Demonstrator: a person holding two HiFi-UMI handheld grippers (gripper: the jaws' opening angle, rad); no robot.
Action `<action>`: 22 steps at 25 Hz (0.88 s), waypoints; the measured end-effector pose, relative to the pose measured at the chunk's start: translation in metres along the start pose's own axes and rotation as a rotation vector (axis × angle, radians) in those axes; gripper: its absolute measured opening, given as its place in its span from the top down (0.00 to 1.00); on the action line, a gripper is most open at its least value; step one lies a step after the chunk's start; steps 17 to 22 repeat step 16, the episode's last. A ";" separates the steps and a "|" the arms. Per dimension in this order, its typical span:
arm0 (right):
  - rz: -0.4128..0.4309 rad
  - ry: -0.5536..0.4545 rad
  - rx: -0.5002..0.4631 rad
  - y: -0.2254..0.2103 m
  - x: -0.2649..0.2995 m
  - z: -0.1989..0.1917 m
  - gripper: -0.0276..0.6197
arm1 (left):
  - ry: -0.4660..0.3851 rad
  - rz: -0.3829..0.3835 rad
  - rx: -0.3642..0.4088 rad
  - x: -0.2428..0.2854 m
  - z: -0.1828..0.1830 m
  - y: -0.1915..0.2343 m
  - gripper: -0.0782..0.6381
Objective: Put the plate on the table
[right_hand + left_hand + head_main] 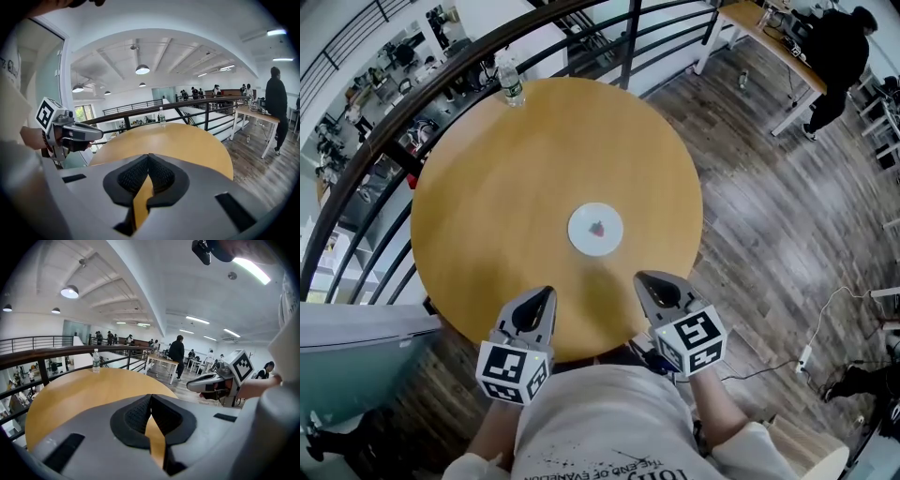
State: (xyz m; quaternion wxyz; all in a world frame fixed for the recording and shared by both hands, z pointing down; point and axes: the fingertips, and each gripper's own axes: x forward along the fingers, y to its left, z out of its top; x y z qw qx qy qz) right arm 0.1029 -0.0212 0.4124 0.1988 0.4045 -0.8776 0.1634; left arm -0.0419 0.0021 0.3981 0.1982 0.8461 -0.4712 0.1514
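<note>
A small white plate [595, 230] with a red mark at its centre lies flat on the round wooden table [497, 197], a little right of the middle. Both grippers hang over the table's near edge, well short of the plate. My left gripper [546, 293] is shut and empty, its tips meeting in the left gripper view [151, 396]. My right gripper [640, 278] is likewise shut on nothing, with its pads [140, 174] closed together in the right gripper view [148, 156]. Neither gripper view shows the plate.
A clear water bottle [510, 82] stands at the table's far edge beside a dark railing [384, 141]. A person [834, 56] in black stands by a desk [764, 33] at the far right. Cables [825, 319] lie on the wood floor to the right.
</note>
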 end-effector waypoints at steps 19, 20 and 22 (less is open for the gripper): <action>-0.034 -0.037 0.016 -0.012 -0.014 0.014 0.92 | -0.020 -0.035 0.017 0.008 0.018 -0.017 0.86; -0.034 -0.037 0.016 -0.012 -0.014 0.014 0.92 | -0.020 -0.035 0.017 0.008 0.018 -0.017 0.86; -0.034 -0.037 0.016 -0.012 -0.014 0.014 0.92 | -0.020 -0.035 0.017 0.008 0.018 -0.017 0.86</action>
